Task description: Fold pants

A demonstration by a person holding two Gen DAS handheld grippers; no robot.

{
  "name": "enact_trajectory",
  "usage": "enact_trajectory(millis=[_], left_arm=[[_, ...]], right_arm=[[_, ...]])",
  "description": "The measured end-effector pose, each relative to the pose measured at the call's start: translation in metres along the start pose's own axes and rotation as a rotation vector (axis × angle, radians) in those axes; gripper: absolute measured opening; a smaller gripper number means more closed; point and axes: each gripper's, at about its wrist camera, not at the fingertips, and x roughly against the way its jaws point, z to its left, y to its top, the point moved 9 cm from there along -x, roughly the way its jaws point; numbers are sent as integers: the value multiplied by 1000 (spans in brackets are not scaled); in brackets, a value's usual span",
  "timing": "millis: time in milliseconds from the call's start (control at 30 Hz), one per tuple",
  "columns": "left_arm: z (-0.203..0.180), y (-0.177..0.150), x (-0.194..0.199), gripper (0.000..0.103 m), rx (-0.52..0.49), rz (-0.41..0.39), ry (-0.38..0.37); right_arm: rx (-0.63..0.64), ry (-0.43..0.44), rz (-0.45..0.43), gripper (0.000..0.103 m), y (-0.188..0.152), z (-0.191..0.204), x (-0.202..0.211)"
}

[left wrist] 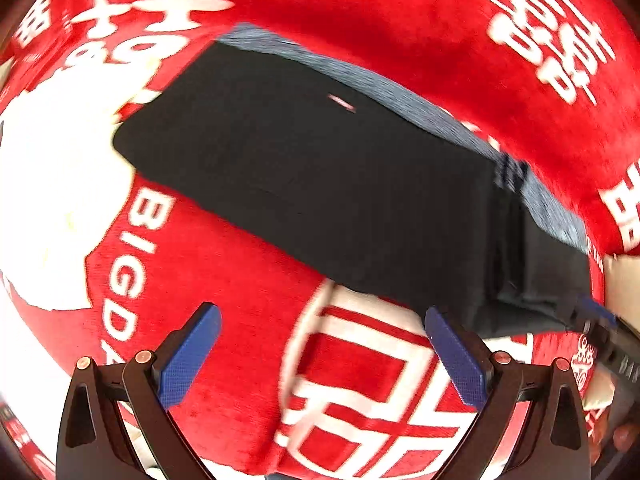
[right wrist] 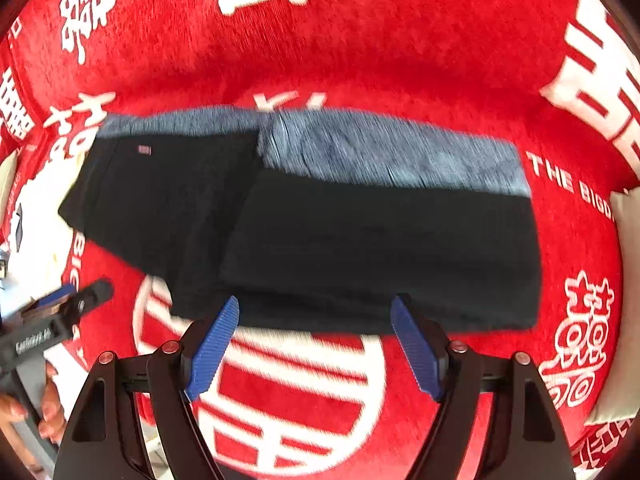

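Pants lie folded on the red blanket; both grippers' jaws gape empty.

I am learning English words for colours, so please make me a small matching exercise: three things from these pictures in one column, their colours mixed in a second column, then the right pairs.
Things:
1. pants
2. blanket
3. pads of the right gripper

Colours:
A. blue
B. black, with a grey inner side showing
C. red with white characters

Pairs: 1-B, 2-C, 3-A
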Motion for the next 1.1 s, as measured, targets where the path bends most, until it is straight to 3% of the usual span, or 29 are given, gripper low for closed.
enact_trajectory(millis=[133,233,300,333,367,467,633,700,733,767,1000,1033,1100], left_arm=[[14,3,0,102,21,-6,-4],[18,2,-2,102,28,0,-13],[20,0,-5,102,25,2,-22],[21,0,-6,102,24,4,-24],[21,0,-8,102,23,6,-26],[21,0,-10,102,25,2,-37],[18,6,-17,102,35,0,-30],[17,12,-18,102,45,-7,-28],[18,13,-17,102,49,-14,-27],[19,15,-15,102,52,-20,-21],[29,18,-18,102,81,-2,-14],[29,18,-20,102,86,6,-21],[32,15,-24,102,103,19,-41]], right_arm=[[0,-7,-63,81,54,12,-14],[-3,-42,-63,79,85,15,-37],[4,-75,-54,66,99,14,-54],[7,-84,-35,39,100,14,-63],[-3,-70,-15,25,100,14,-70],[-22,-53,-29,22,104,17,-68],[-11,-37,-13,26,110,22,-79],[0,-32,-17,37,112,26,-76],[9,-1,-17,54,108,30,-69],[20,19,-23,60,106,33,-63],[85,-48,-65,63,62,18,-17],[81,-62,-49,71,53,10,-20],[63,-76,9,74,29,-4,-36]])
